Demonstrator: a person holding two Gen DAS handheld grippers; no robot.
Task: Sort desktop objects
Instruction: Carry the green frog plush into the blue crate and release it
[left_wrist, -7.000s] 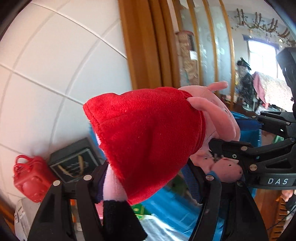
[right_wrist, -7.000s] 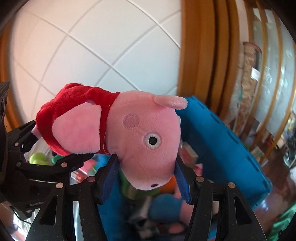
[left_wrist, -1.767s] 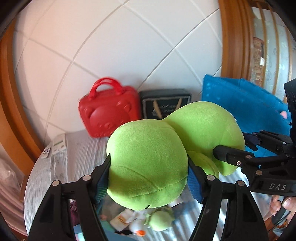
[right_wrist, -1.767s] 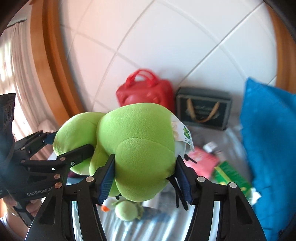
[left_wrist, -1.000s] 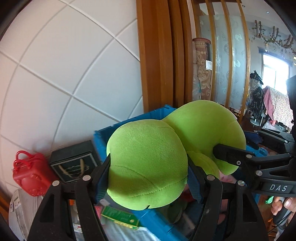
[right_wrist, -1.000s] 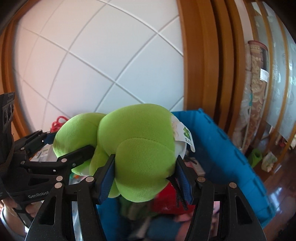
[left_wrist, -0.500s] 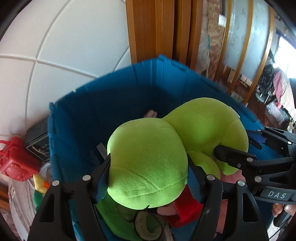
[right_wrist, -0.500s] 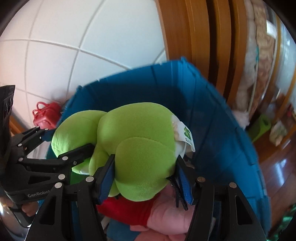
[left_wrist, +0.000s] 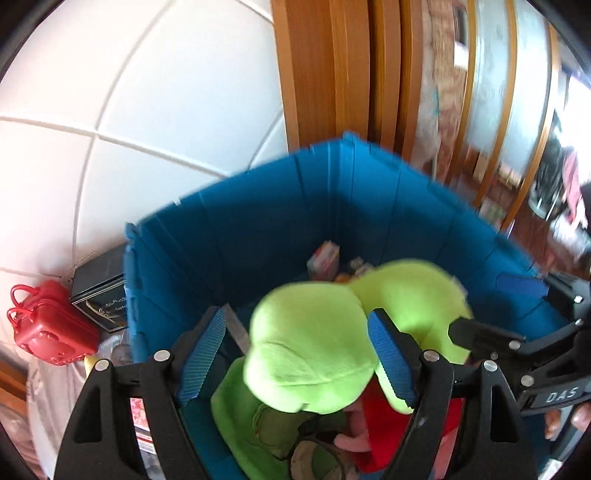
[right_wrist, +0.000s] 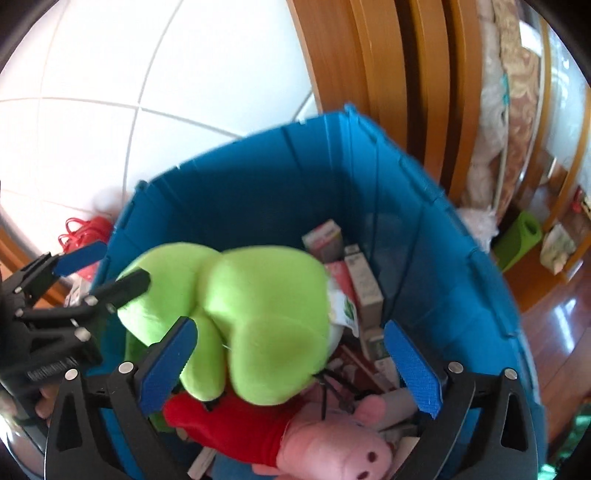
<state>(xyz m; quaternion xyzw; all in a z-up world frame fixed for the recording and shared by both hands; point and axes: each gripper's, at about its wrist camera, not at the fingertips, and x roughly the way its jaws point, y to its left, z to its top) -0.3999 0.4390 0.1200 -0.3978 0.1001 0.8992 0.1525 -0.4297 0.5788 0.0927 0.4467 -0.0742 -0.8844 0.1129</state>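
Now green plush lies between parted fingers.

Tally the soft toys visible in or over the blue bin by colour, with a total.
Bright green plush: 1
Darker green plush, partly covered: 1
Pink pig plush in red dress: 1
Total: 3, all within the blue bin opening.

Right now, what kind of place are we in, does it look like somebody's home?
Most likely a home. A blue bin holds soft toys, a green plush and a pink pig. Behind it are a white tiled wall, wooden door frames and a shiny wood floor.
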